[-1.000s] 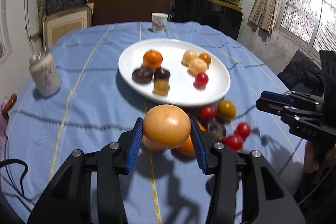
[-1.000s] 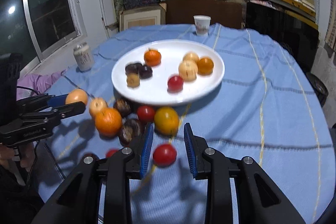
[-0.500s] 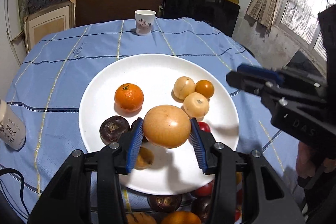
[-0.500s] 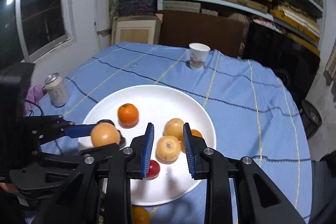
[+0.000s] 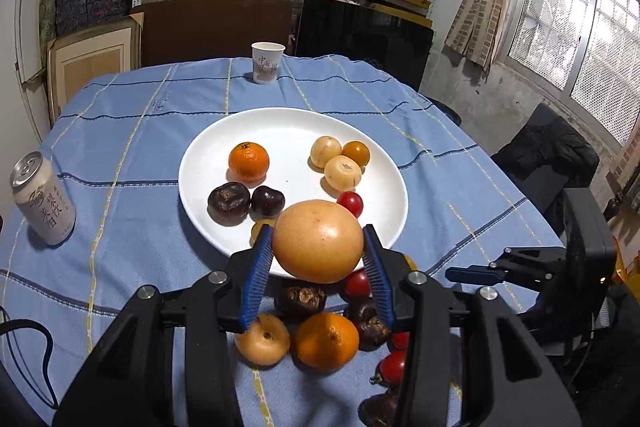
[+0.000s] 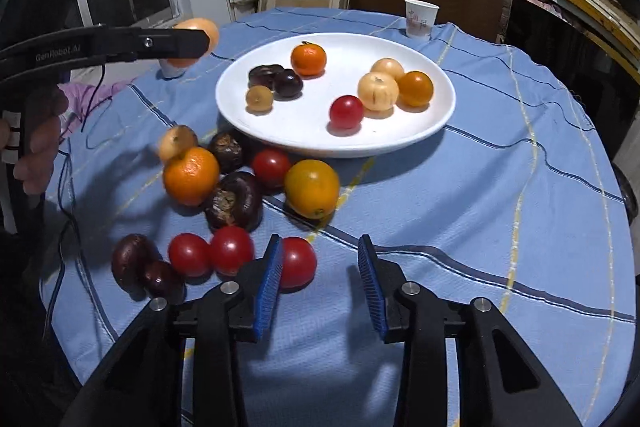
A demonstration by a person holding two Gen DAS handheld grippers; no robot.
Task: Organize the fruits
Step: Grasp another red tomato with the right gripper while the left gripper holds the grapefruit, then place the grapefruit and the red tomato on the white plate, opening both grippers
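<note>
Here, left gripper (image 5: pixel 318 261) clamped on a large pale-orange round fruit (image 5: pixel 318 241), blue ribbed pads pressed against both sides. Held in the air over the near rim of the white plate (image 5: pixel 208 155), above loose fruit on the blue striped tablecloth (image 5: pixel 132 227). On the plate: a tangerine (image 5: pixel 249 161) at the back left, two dark brown fruits (image 5: pixel 229 203) side by side in front of it, touching, with a small tan fruit (image 6: pixel 259 99) just beside them. To the right, two pale yellow fruits (image 5: pixel 343 173) and a small orange one (image 5: pixel 356 153) bunched together, touching, and a cherry tomato (image 5: pixel 350 203) just in front.

Right gripper (image 6: pixel 320 283) low over the cloth, jaws parted wide, nothing between the pads. Red tomato (image 6: pixel 296 261) just beside and partly behind the left pad; whether touching, cannot tell. Further left, two more tomatoes (image 6: pixel 231 250) next to each other, then two dark fruits (image 6: pixel 130 259) at the cloth's edge. Nearer the plate, a cluster off the dish: a second tangerine (image 6: pixel 191 175), a yellow-orange round fruit (image 6: pixel 312 189), another tomato, dark fruits and a pale one.

Beyond the plate, a paper cup (image 5: pixel 267 63) upright near the far table edge. At the left, a drink can (image 5: pixel 42 199) standing upright, well apart from the plate.
</note>
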